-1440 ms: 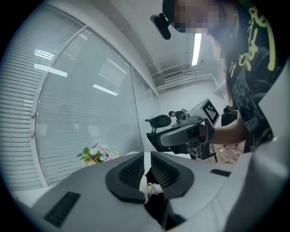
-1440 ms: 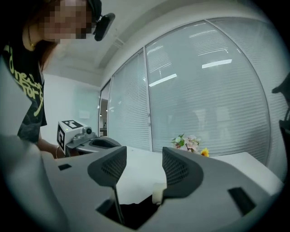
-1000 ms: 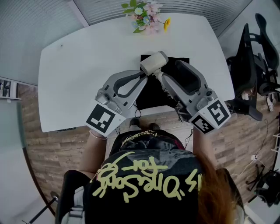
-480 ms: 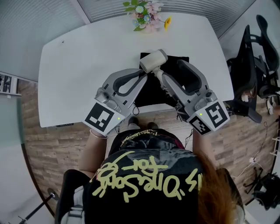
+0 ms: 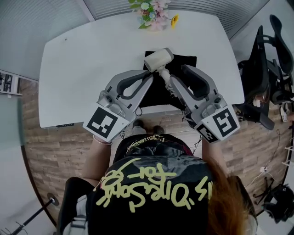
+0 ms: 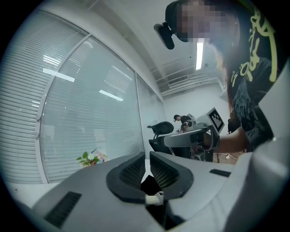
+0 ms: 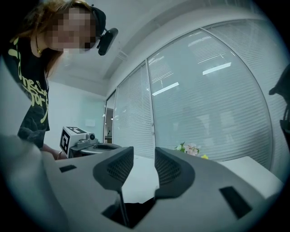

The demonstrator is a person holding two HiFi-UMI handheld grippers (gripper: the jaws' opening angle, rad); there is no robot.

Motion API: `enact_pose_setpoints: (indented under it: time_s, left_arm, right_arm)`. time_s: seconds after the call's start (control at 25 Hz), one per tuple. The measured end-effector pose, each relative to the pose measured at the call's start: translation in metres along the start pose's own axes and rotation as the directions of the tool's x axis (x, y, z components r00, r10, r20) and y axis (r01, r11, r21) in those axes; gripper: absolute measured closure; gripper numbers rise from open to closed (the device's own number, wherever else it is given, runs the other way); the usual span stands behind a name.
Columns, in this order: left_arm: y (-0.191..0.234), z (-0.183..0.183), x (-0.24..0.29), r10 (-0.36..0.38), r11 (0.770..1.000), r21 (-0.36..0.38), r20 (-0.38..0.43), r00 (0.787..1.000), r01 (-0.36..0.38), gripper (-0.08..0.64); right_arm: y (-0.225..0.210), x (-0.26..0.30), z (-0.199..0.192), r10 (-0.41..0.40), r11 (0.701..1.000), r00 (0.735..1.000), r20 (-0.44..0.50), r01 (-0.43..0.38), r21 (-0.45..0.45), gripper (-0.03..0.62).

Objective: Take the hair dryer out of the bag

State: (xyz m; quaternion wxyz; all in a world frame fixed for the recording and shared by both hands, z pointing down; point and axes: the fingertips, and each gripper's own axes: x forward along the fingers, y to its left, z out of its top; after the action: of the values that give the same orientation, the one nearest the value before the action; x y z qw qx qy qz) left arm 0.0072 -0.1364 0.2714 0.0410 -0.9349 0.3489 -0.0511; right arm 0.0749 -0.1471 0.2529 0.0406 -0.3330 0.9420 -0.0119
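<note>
A cream-white hair dryer has its head tilted up over the far edge of a flat black bag on the white table. My left gripper reaches in from the left. Its jaws are nearly together and pinch a ribbed white part of the dryer near their root, with black bag fabric just beyond. My right gripper lies over the bag to the right. Its jaws have just been closing but still stand apart with nothing between the pads. A thin dark cord runs below them.
A bunch of flowers stands at the table's far edge. Black office chairs are off the table's right side. The person stands at the near edge, over a wood floor. Blinds and glass walls surround the room.
The dryer's head has edged a little toward the far side of the table with the left gripper. Both grippers have otherwise stayed over the bag.
</note>
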Motion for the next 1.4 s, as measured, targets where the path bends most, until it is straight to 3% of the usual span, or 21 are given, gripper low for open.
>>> enact_pose_setpoints:
  time_s: [0.12, 0.24, 0.76, 1.08, 1.4]
  left_arm:
    - [-0.006, 0.001, -0.001, 0.009, 1.0, 0.002, 0.003, 1.0, -0.009, 0.534]
    - [-0.012, 0.001, -0.002, 0.02, 1.0, 0.002, 0.003, 1.0, -0.02, 0.535]
    - [-0.033, -0.005, -0.008, 0.061, 0.998, -0.017, 0.0, 0.998, -0.061, 0.568]
    - [-0.04, -0.012, -0.013, 0.097, 0.995, -0.028, -0.014, 0.995, -0.097, 0.567]
    - [-0.046, -0.015, -0.014, 0.105, 0.994, -0.031, -0.019, 0.994, -0.106, 0.567]
  right_arm:
    - [0.0, -0.007, 0.002, -0.006, 1.0, 1.0, 0.015, 0.006, -0.011, 0.529]
    - [0.001, -0.012, 0.002, 0.0, 1.0, 1.0, 0.018, 0.0, -0.022, 0.552]
    - [0.015, -0.029, 0.003, 0.045, 0.999, 0.998, 0.038, -0.045, -0.009, 0.58]
    - [0.009, -0.043, -0.006, 0.001, 0.999, 1.0, 0.017, -0.001, -0.041, 0.589]
    - [0.01, -0.049, -0.007, 0.008, 0.999, 0.999, 0.032, -0.007, -0.034, 0.589]
